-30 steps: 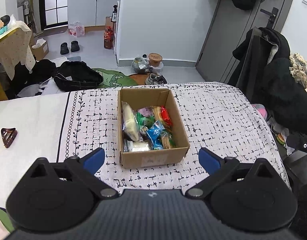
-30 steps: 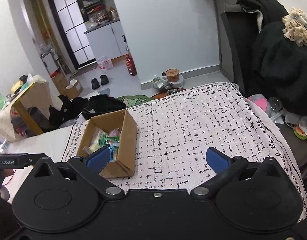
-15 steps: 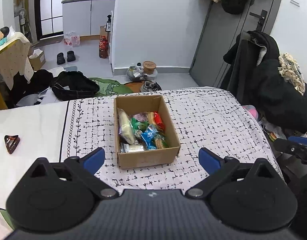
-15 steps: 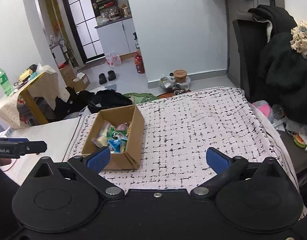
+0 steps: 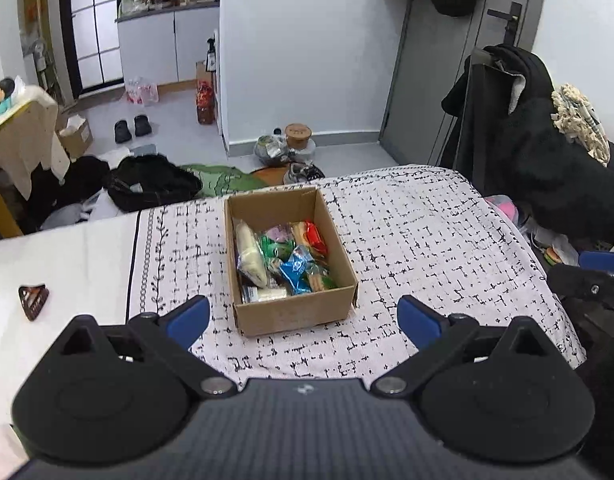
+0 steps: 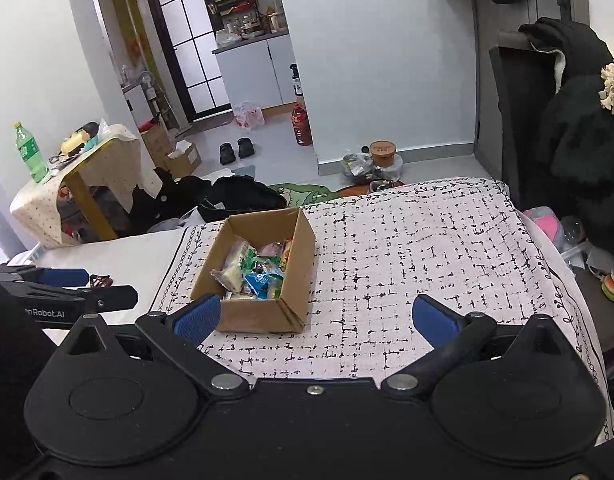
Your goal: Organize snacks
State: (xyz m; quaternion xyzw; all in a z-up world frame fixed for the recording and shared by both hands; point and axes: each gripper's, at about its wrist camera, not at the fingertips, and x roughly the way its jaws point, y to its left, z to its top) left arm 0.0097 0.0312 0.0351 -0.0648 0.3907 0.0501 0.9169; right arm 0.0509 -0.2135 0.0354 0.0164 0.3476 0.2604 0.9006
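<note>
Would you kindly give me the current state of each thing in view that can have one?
cardboard box: open-topped, upright on the patterned cloth, holding wrapped snacks
left gripper: open, empty, short of the box
right gripper: open, empty
grey door: shut

Left claw (image 5: 303, 318) and right claw (image 6: 315, 320) hover side by side, both spread wide, holding nothing.
</note>
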